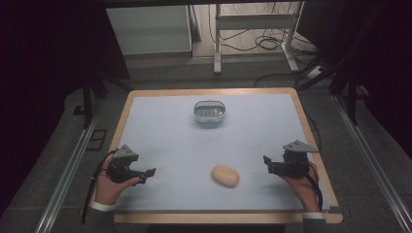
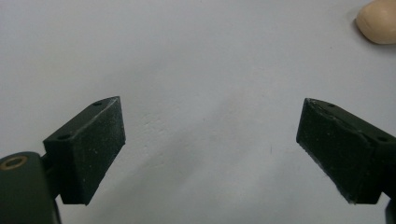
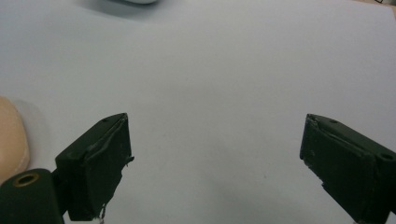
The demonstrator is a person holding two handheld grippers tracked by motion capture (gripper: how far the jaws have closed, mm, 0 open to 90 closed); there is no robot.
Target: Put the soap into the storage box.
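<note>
Both tools rest low over the pale table sheet (image 1: 160,131), one at each near corner. The left gripper (image 1: 149,173) has its jaws spread wide with nothing between them. The right gripper (image 1: 266,161) is likewise fully spread and holds nothing.

The bread roll (image 1: 225,175) lies on the sheet between the two tools, nearer the right one and touching neither. In the right gripper view the roll (image 3: 11,140) sits just off the left jaw, outside the gap. The small white basket (image 1: 210,111) stands well apart at the far middle of the sheet and appears empty.

Risks, as judged: the roll is soft and rounded, so a hard squeeze could dent it, and an off-centre approach could nudge it away rather than take it. A carry to the basket is long, and a loose hold may drop the roll short.

Count: one roll, one basket, two grippers, one table.
</note>
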